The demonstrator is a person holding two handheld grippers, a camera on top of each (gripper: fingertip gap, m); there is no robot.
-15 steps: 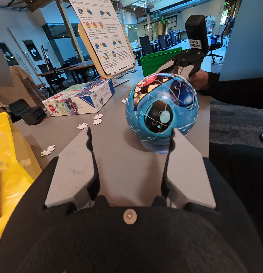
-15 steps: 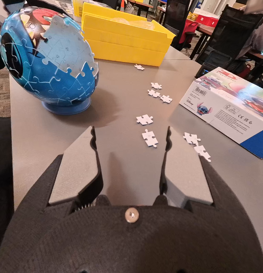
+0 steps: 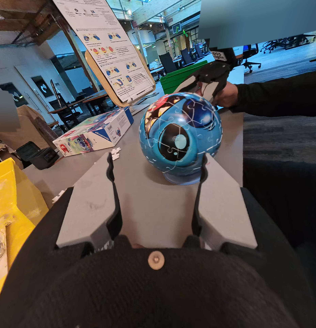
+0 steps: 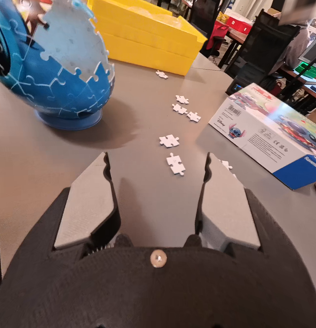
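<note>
I'm looking into a big open-plan office or lab floor: rows of black office chairs (image 3: 167,61) at long desks (image 3: 93,99) behind my grey surface (image 4: 47,168), exposed ceiling beams (image 3: 150,14), carpet, and yellow (image 4: 146,39), green (image 3: 182,78) and red (image 4: 238,23) storage bins.

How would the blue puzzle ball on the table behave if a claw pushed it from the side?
The puzzle ball is round and sits on a small blue ring stand, so it would probably tip or roll off. Its shell is an unfinished one of interlocked pieces with a jagged open edge, so it is likely hollow, light, and may break apart under pressure.
</note>
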